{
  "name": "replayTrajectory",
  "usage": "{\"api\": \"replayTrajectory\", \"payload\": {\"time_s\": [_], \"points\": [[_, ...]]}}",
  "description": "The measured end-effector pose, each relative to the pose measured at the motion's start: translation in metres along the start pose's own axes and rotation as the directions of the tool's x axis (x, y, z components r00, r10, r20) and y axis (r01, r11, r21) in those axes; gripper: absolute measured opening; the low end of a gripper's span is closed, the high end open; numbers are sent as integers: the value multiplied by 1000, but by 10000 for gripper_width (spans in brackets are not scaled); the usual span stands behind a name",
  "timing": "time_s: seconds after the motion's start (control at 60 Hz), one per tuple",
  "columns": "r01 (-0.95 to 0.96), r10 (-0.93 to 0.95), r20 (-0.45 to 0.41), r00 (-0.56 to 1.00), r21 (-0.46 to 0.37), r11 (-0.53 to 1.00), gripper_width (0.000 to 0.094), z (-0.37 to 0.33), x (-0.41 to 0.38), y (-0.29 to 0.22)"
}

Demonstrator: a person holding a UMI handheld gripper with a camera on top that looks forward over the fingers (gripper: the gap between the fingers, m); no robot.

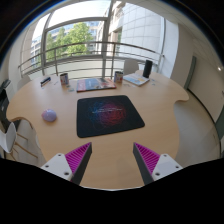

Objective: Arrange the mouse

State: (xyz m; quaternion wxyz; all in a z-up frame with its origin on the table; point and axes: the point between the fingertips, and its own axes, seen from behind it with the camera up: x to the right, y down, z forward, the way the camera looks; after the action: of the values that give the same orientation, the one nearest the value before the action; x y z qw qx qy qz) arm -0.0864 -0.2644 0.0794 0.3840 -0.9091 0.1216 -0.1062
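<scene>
Gripper view shows the task barely begun: the fingers [112, 160] stand wide apart holding nothing, the mouse [49, 116] still lies on the counter [160, 110] left of the dark mouse pad [109, 116], waiting to be picked up and placed.

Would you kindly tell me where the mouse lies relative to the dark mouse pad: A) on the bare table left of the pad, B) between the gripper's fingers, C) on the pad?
A: the mouse rests on the wooden table, left of the mouse pad, well beyond the open gripper.
</scene>
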Motion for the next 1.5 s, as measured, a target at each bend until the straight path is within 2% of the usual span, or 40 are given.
{"api": "replayTrajectory", "payload": {"time_s": [0.167,0.417,0.733,0.917,0.983,1.117,1.333,1.367,1.433,1.5], "points": [[31,-31,106,994,2,1000,852,27,-118,6],[101,-111,223,969,55,993,850,85,-246,-28],[192,-203,268,942,66,979,847,157,-302,-68],[184,-196,244,950,70,980,839,191,-305,-95],[169,-180,248,952,62,984,802,202,-306,-98],[142,-157,276,948,71,987,568,203,-319,-101],[170,-180,245,953,59,984,423,203,-318,-103],[189,-199,241,950,64,980,423,198,-319,-104],[196,-220,257,941,116,974,424,174,-325,-124],[183,-238,271,933,213,960,422,134,-324,-164]]}}
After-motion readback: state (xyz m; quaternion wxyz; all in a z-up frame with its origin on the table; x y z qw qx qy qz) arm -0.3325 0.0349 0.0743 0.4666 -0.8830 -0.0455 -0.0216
